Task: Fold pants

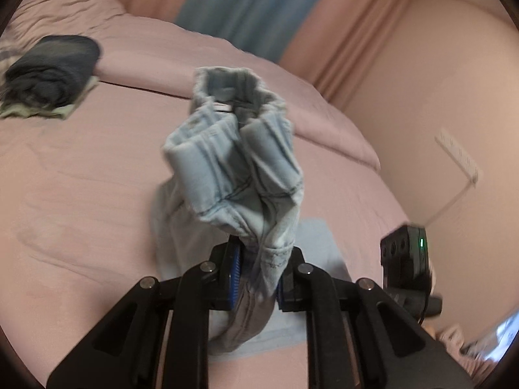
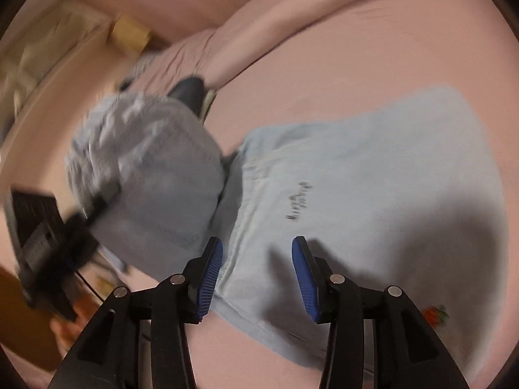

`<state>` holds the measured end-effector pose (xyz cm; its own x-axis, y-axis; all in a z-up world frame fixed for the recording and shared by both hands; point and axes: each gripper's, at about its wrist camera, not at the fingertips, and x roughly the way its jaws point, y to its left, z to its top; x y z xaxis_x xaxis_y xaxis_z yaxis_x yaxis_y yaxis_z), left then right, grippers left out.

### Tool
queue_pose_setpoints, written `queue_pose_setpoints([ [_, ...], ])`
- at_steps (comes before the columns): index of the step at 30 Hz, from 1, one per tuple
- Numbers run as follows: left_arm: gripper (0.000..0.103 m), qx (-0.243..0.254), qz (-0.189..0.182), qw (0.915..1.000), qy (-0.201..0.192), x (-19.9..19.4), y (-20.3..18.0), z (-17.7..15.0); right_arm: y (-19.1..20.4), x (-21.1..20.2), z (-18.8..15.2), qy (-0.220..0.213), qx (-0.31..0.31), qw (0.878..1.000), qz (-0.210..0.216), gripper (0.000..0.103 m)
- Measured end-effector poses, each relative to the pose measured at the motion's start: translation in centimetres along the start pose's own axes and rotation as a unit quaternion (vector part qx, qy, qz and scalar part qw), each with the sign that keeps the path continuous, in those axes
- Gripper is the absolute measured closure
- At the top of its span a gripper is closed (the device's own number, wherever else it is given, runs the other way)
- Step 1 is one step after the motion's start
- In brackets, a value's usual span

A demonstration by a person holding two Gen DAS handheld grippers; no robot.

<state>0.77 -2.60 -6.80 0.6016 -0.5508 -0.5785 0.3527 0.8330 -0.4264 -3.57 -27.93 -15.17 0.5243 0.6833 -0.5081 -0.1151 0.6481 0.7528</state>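
1. Left wrist view, far left: dark folded garment (image 1: 52, 71) on a pale green cloth (image 1: 69, 110), lying on the pink bedsheet (image 1: 81, 194), well apart from the pants
2. Centre: light blue pants (image 1: 233, 162) bunched and lifted, elastic waistband end standing up above the bed, small white tag visible inside the band
3. left gripper (image 1: 258, 278) clamped on the pants, both blue pads pressing the fabric near a stitched hem; jaws nearly closed, cloth fills the gap
4. Rest of the pants hangs below the jaws and joins a flat part lying on the sheet
5. Behind: pink duvet ridge (image 1: 324, 123), pink and blue curtain (image 1: 246, 9)
6. Right: pink wall (image 1: 438, 97) with a white socket strip (image 1: 457, 155); black device with a green light (image 1: 408, 259) at the lower right, blurred
7. Right wrist view, left: blurred black rig of the other gripper, holding the raised bundle of pants (image 2: 149, 175); dark garment (image 2: 191, 94) peeks out behind it
8. Centre to right: flat part of the pants spread on the sheet (image 2: 356, 48), small dark embroidered script on it, too blurred to read
9. right gripper (image 2: 258, 272) hovering over the flat pants near their edge, jaws apart, blue pads pressing on nothing
10. Far right: small red and green mark (image 2: 436, 313) on the sheet, cannot tell what
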Motion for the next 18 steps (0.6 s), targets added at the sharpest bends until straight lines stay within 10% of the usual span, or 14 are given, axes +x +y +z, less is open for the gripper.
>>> queue_pose_setpoints([
  [3,0.088,0.037,-0.004,0.9988,0.032,2.1,-2.0,-1.0,-3.1,-1.5,-0.5,-0.034,0.094,0.99,0.095,0.048],
  [8,0.086,0.106,0.009,0.9898,0.095,5.7,-4.6,-3.5,-7.3,-2.2,-1.0,-0.077,0.23,0.938,0.249,0.031],
  [12,0.073,0.135,0.012,0.9832,0.121,6.9,-5.4,-4.6,-7.7,-1.8,-1.0,-0.07,0.255,0.931,0.25,0.03],
  [15,0.021,0.129,0.004,0.9823,0.135,7.0,-5.4,-4.9,-7.2,-1.7,-1.0,-0.056,0.249,0.937,0.238,0.028],
  [18,0.021,0.116,-0.002,0.9841,0.135,6.3,-5.1,-5.4,-7.2,-2.0,-0.9,-0.049,0.251,0.939,0.229,0.022],
])
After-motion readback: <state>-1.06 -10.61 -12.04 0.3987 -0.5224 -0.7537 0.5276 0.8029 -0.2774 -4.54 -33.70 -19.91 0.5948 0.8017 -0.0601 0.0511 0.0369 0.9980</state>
